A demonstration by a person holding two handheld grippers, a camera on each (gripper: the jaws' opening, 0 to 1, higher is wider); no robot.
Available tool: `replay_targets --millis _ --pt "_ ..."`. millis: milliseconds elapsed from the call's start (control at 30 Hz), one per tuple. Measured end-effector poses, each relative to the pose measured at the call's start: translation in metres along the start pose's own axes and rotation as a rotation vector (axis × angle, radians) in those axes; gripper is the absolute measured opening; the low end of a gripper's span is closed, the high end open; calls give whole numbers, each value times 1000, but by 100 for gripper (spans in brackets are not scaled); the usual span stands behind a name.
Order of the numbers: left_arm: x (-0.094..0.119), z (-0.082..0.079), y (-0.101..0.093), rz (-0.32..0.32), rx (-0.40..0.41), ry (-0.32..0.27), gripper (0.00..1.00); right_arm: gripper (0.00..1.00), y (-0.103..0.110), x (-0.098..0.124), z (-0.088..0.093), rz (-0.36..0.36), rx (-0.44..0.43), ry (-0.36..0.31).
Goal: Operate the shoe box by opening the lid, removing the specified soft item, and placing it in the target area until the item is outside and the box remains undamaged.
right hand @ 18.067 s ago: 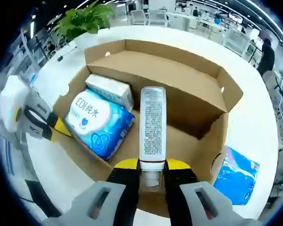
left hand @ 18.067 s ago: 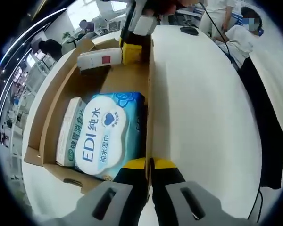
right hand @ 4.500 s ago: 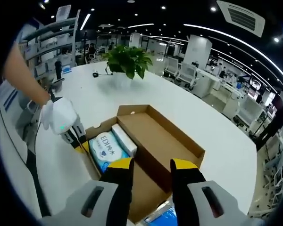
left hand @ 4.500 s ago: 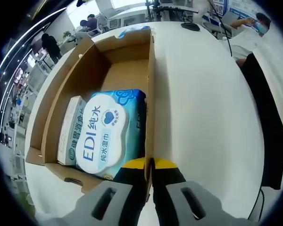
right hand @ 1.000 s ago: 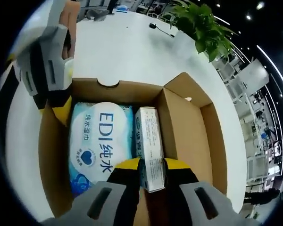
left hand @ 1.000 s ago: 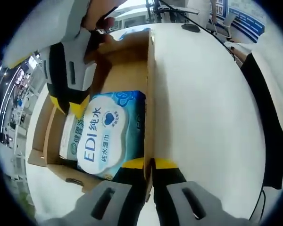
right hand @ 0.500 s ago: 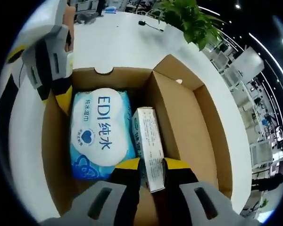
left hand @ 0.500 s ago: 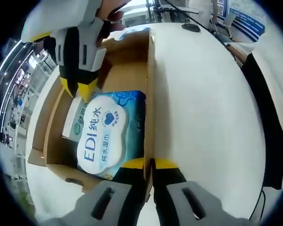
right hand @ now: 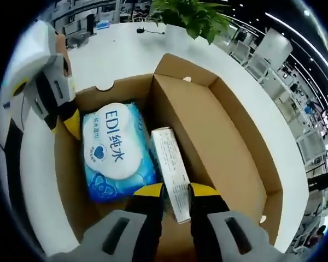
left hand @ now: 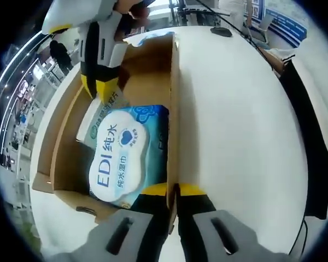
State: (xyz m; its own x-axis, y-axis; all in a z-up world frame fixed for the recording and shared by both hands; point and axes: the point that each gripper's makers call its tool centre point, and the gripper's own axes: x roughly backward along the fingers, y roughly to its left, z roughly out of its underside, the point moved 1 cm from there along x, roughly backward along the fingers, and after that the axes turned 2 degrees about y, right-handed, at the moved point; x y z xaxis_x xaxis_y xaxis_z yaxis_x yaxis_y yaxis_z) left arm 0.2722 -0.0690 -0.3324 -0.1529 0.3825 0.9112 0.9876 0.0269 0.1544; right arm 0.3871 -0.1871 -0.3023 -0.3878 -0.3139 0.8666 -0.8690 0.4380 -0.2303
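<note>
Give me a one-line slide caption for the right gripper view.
Right gripper grips a slim white carton beside the wet-wipes pack in the open box.

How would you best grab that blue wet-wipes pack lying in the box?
Probably from above, pinching a short end of the wet-wipes pack. It lies flat, wedged between the cardboard wall and the white carton, so its long sides look hard to reach.

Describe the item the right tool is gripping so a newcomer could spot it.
Look inside the open cardboard box. Beside the blue EDI wipes pack is a slim white carton, one end clamped by the right tool. It is rigid, long and narrow, not a soft rounded pack.
</note>
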Motion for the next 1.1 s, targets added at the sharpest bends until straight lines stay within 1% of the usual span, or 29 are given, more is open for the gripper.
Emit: replay_targets --millis 367,567,667,767,800,833,867,900,1033,1100 --pt "0 0 -1 3 -2 3 3 15 -1 8 16 -5 -77 38" --pt "0 0 0 3 -2 4 3 15 -4 10 21 -12 -98 38" --pt "0 0 -1 4 -1 4 3 16 -5 10 19 -40 -132 37" --pt "0 0 -1 2 -4 5 3 16 -4 12 17 -60 -117 46" --pt "0 0 -1 2 -4 5 3 18 -3 13 17 -64 -115 46" --pt "0 0 -1 2 -6 5 3 23 -3 13 17 -63 -113 44" --pt "0 0 -1 1 -4 4 3 28 -3 15 15 -62 -111 27" --pt "0 0 -1 1 -4 5 3 27 -3 16 13 -64 -116 12" --pt "0 0 -1 1 -4 4 3 26 -7 19 11 -45 -94 9" --pt "0 0 -1 1 -3 5 3 26 -4 19 12 -65 -98 21"
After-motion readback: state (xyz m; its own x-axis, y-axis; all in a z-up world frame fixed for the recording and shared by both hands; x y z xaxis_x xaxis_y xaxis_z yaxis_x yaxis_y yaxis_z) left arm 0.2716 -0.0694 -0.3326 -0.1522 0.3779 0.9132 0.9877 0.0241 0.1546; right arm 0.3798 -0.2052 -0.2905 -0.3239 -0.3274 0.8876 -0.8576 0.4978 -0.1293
